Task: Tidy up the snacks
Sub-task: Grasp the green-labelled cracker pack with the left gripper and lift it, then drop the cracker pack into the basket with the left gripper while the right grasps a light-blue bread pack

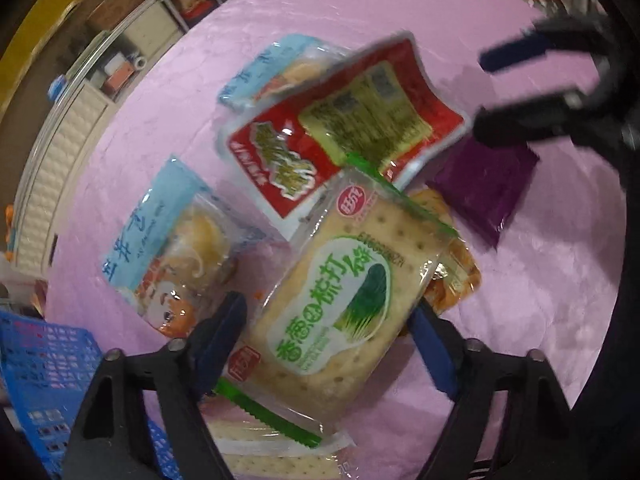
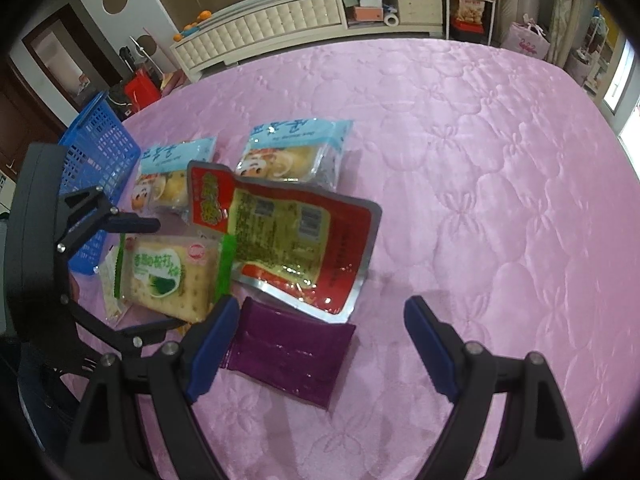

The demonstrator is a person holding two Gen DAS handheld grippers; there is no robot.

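Note:
Snack packs lie on a pink quilted bed point(image 2: 460, 168). My left gripper point(image 1: 324, 320) is open, its fingers either side of a green-and-clear cracker pack point(image 1: 340, 292), which also shows in the right wrist view point(image 2: 168, 280). I cannot tell if the pads touch it. A red pouch point(image 1: 340, 136) point(image 2: 296, 240) lies beyond it. My right gripper point(image 2: 316, 340) is open and empty over a purple packet point(image 2: 288, 356) point(image 1: 484, 188); it shows blurred in the left wrist view point(image 1: 484, 92). Two light-blue pastry packs point(image 1: 176, 240) point(image 1: 276, 72) lie further left.
A blue plastic basket point(image 2: 100, 168) point(image 1: 40, 364) stands at the bed's left edge. An orange snack pack point(image 1: 452, 276) lies under the cracker pack, and another cracker pack point(image 1: 264, 452) lies below it. A white cabinet point(image 2: 280, 24) lines the far wall.

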